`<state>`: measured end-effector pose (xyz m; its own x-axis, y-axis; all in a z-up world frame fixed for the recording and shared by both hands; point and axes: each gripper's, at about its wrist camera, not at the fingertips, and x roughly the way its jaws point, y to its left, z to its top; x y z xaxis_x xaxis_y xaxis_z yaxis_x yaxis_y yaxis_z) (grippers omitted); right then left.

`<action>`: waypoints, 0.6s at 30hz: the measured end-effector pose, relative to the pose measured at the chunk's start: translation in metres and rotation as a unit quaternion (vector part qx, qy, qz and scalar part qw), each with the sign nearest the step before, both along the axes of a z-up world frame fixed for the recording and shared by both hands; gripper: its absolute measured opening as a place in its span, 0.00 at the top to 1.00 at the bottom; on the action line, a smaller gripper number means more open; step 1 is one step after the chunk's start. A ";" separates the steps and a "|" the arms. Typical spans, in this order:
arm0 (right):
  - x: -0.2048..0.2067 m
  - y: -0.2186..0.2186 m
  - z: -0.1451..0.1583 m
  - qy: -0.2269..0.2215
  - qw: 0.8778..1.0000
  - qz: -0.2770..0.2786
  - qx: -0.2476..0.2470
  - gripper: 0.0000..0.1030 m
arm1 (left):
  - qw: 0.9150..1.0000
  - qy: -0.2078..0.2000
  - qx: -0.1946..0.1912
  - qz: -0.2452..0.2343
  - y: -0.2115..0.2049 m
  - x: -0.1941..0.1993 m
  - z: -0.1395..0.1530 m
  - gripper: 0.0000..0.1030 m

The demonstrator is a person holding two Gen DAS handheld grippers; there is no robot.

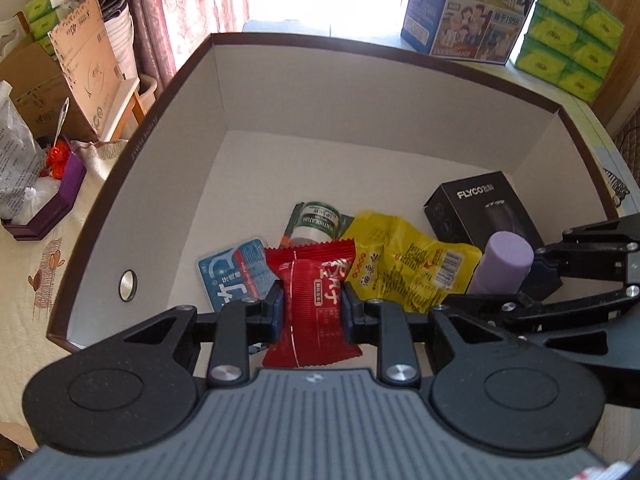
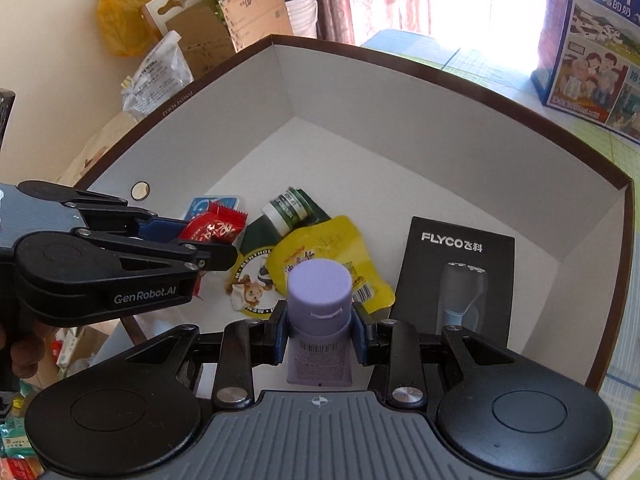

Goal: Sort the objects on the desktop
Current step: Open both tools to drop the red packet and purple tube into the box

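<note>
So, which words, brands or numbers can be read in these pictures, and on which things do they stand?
"FLYCO" on the black box.
"MENTHOLATUM", upside down, on the green tube.
"GenRobot.AI" on the left claw.
"40", upside down, on the brown carton.
Red packet, yellow packet, blue card, purple tube, milk box: Chinese or small print, not readable.

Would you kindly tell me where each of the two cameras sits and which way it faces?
Left wrist: on the left gripper, looking steeply down into the white box; its jaws clamp a red snack packet; the right gripper shows at right.
Right wrist: on the right gripper, facing down into the same box; its jaws clamp a purple tube; the left gripper shows at left.
Shared: yellow packet, black FLYCO box.
</note>
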<state>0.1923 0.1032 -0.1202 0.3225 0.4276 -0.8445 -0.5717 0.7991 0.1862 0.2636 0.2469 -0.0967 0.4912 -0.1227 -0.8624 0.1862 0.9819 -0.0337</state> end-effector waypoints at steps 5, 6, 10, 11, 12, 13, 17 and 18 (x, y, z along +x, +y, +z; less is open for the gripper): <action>0.001 0.002 0.000 0.000 1.000 0.000 -0.003 0.72 | 1.000 0.006 0.006 -0.003 -0.001 0.002 -0.003 0.77; 0.002 0.002 0.000 0.000 1.000 0.000 -0.003 0.72 | 1.000 0.008 0.006 -0.003 -0.001 0.002 -0.004 0.77; 0.002 0.002 0.000 0.000 1.000 -0.001 -0.005 0.72 | 1.000 0.011 0.001 0.001 0.000 0.003 -0.004 0.77; 0.002 0.002 -0.001 -0.001 1.000 -0.001 -0.005 0.72 | 1.000 0.010 0.000 0.000 0.001 0.003 -0.003 0.77; 0.002 0.002 -0.001 -0.001 1.000 -0.002 -0.004 0.72 | 1.000 0.010 -0.001 0.000 0.001 0.003 -0.003 0.77; 0.002 0.002 -0.001 -0.001 1.000 -0.002 -0.004 0.72 | 1.000 0.009 -0.002 0.001 0.002 0.002 -0.002 0.77; 0.000 0.002 0.001 -0.014 1.000 0.004 0.000 0.65 | 1.000 0.004 -0.004 0.005 0.005 0.000 0.003 0.73; 0.000 0.002 0.003 -0.017 1.000 0.004 0.000 0.58 | 1.000 0.002 -0.004 0.006 0.006 0.000 0.004 0.70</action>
<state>0.1921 0.1054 -0.1173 0.3481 0.4298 -0.8331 -0.5837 0.7948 0.1662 0.2633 0.2530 -0.0923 0.4884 -0.1233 -0.8639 0.1745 0.9838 -0.0418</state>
